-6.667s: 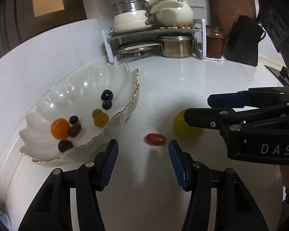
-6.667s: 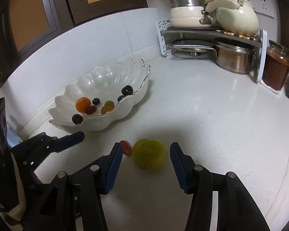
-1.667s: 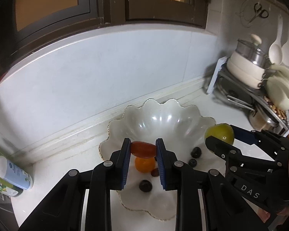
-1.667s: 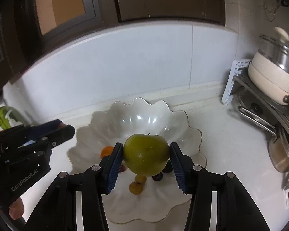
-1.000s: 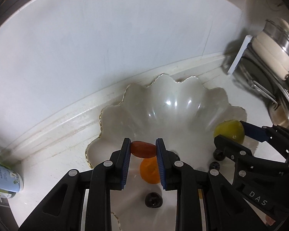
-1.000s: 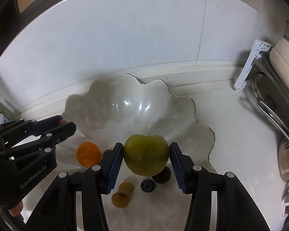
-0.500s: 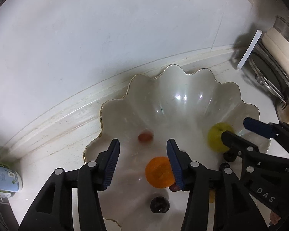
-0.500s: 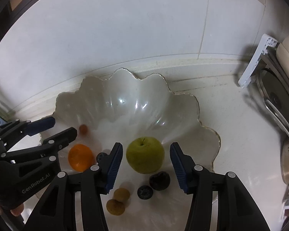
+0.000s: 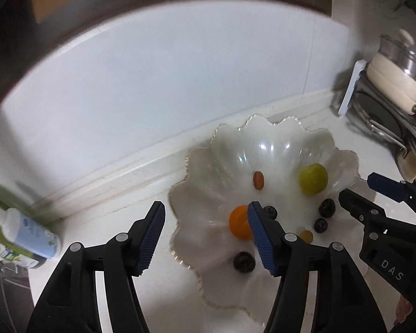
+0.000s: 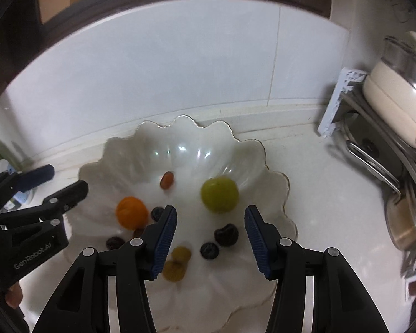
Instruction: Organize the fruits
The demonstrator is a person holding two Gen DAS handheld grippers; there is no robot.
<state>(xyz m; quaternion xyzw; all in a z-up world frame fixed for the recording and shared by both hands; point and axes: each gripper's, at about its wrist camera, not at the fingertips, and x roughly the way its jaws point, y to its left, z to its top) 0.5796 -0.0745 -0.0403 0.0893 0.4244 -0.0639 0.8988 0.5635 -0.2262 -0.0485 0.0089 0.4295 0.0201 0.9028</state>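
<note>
A white scalloped bowl [image 9: 274,136] [image 10: 180,130] stands on the counter against the wall. In it lie a green apple [image 9: 312,178] [image 10: 219,194], a small red tomato [image 9: 258,180] [image 10: 167,179], an orange [image 9: 238,222] [image 10: 131,213], several dark grapes and two yellow ones [image 10: 177,263]. My left gripper [image 9: 205,236] is open and empty above the bowl's left rim. My right gripper [image 10: 210,241] is open and empty above the bowl's near half, and shows at the right of the left wrist view [image 9: 385,191].
A white rack [image 10: 338,102] with pots and pans stands to the right along the wall. A white and green bottle [image 9: 27,233] lies on the counter left of the bowl. White tiled wall runs behind the bowl.
Both grippers opened and dropped their fruit: the tomato and the green apple now lie in the bowl. Both grippers have since pulled up and back from the bowl.
</note>
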